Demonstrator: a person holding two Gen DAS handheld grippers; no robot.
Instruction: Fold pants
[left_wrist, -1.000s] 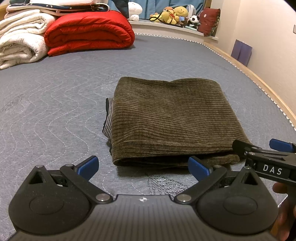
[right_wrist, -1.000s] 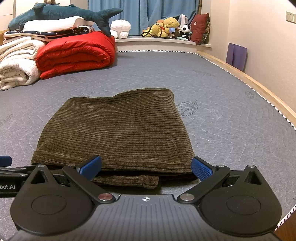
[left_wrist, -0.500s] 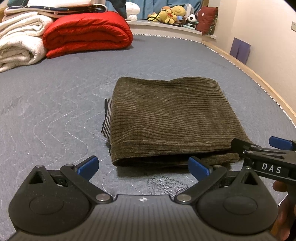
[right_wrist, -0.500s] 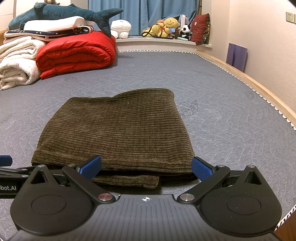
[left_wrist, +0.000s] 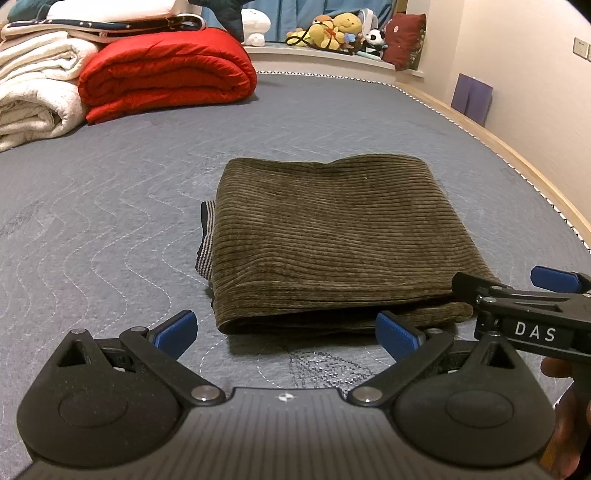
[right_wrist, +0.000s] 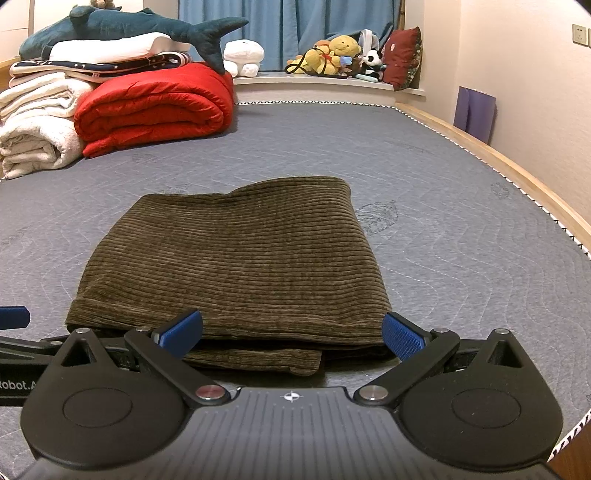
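pants (left_wrist: 332, 240) are lying folded in a compact stack on the grey mattress (left_wrist: 110, 206) — i am seeing both units idling just short of the near edge, left gripper (left_wrist: 286, 332) and right gripper (right_wrist: 291, 332) each spread wide, gripping nothing.

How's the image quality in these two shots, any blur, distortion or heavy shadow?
Left wrist view: sharp; fisheye bows the wooden bed edge and darkens the corners; a soft shadow sits under the folded pants. Right wrist view: also sharp under warm indoor light, same curving at the mattress edges, no glare.
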